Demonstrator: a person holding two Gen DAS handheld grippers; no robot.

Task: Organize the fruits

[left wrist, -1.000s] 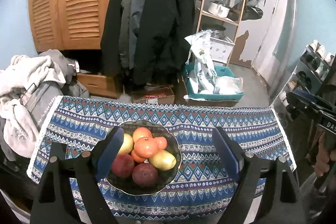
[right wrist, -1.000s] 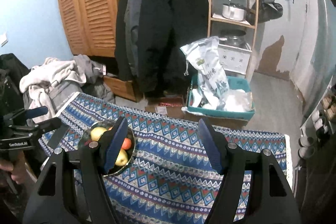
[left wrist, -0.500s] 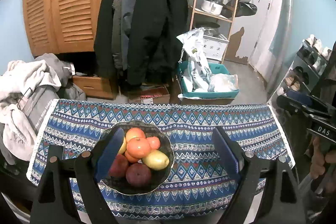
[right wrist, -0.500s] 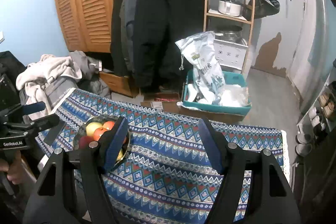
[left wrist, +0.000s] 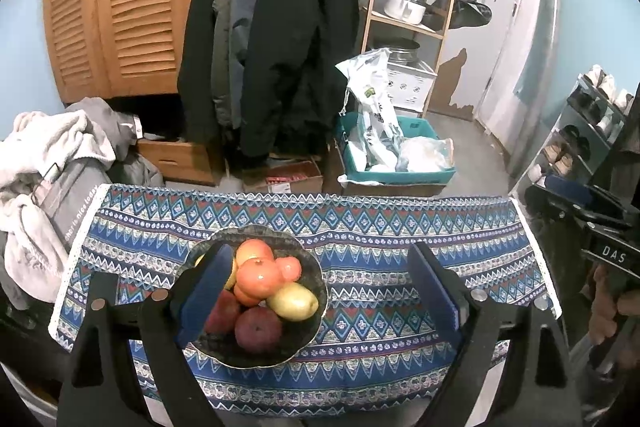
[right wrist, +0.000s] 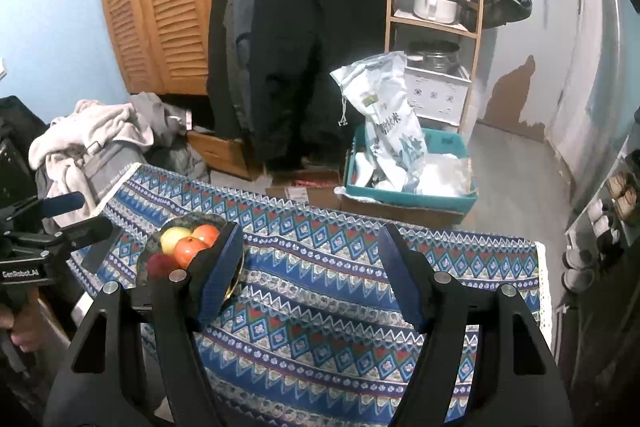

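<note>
A dark glass bowl (left wrist: 316,279) stands on the patterned blue tablecloth (left wrist: 400,227), left of centre. It holds an orange (left wrist: 256,277), a yellow fruit (left wrist: 292,302), a red apple (left wrist: 258,329) and several more. My left gripper (left wrist: 320,251) hovers above and before the bowl; its jaws are opening with nothing gripped between them. In the right wrist view the bowl (right wrist: 150,247) lies at the left, partly behind the left finger. My right gripper (right wrist: 310,231) hangs open over bare cloth (right wrist: 340,267), to the right of the bowl, holding nothing.
Behind the table hang dark coats (left wrist: 272,47) beside a louvred wooden cabinet (left wrist: 116,7). A teal crate (left wrist: 396,163) with bags sits on the floor, piled clothes (left wrist: 48,163) lie at the left, and a shoe rack (left wrist: 592,131) stands at the right.
Both views have shifted only slightly, with the bowl sitting a little further left in each. Nothing has been picked up or put down.
</note>
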